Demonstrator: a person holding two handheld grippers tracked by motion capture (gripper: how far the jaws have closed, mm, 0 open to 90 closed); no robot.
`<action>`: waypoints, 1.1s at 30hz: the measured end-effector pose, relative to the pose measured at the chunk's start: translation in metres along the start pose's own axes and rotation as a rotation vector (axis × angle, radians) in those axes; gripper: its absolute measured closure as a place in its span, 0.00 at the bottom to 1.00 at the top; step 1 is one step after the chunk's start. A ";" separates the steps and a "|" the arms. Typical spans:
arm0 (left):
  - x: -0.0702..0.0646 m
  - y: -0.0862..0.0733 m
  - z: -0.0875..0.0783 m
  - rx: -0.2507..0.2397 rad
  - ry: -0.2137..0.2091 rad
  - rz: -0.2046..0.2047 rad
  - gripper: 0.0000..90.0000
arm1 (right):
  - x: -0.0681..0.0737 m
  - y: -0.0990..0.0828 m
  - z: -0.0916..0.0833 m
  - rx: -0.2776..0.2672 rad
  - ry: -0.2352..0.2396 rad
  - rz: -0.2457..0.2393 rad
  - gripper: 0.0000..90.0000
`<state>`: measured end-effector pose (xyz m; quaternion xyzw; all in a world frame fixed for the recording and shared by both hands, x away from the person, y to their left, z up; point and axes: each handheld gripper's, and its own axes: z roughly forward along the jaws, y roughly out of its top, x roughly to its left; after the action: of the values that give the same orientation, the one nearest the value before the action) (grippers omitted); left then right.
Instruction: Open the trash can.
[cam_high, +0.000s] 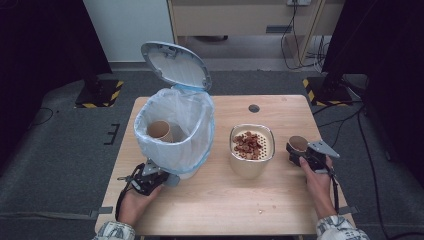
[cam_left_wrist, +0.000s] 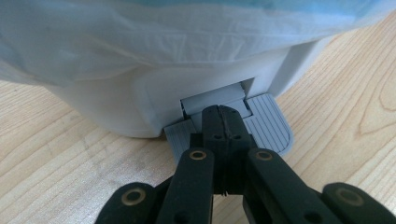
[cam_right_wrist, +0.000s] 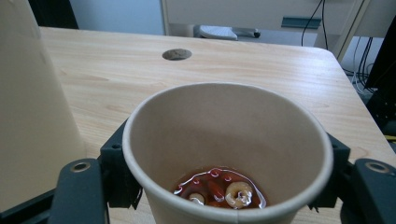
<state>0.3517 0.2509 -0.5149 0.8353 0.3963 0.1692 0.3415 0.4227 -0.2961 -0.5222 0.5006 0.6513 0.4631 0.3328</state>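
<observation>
The tan paper cup (cam_right_wrist: 227, 154) sits pinched in your right claw (cam_high: 299, 150) near the right edge of the surface (cam_high: 220, 200), upright, with a shallow pool of reddish liquid and a few pale cereal rings at its bottom. The jaws press on its wall from both sides, so the grip looks made.

Just left of it stands the cream container with a perforated strainer insert (cam_high: 252, 148), already loaded with brown cereal pieces. Further left, toward the left edge, is the white pedal bin lined with a pale plastic bag (cam_high: 175, 131); its grey lid (cam_high: 175, 65) stands up, and another paper cup (cam_high: 160, 131) lies inside.

Your left claw (cam_left_wrist: 223, 122), pressed together with nothing between its jaws, bears down on the grey ribbed pedal (cam_left_wrist: 266, 128) at the foot of the bin, which seems to be what keeps the lid up.

The step in hand looks like disposing of this cup's leftovers. Next, lift it level so nothing slops, carry it over the strainer, tip it slowly, and keep weight on the pedal.
</observation>
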 end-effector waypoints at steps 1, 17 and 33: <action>0.000 0.000 0.000 0.000 0.000 -0.001 1.00 | 0.000 0.001 -0.001 -0.006 0.004 0.002 0.33; 0.000 0.000 0.000 0.000 -0.001 -0.004 1.00 | 0.004 0.024 -0.015 -0.071 0.048 -0.076 0.34; 0.000 0.000 0.000 0.000 -0.003 -0.005 1.00 | -0.010 0.053 -0.017 -0.091 0.026 -0.119 0.34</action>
<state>0.3517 0.2512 -0.5149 0.8345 0.3981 0.1672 0.3423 0.4283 -0.3068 -0.4671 0.4392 0.6624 0.4782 0.3736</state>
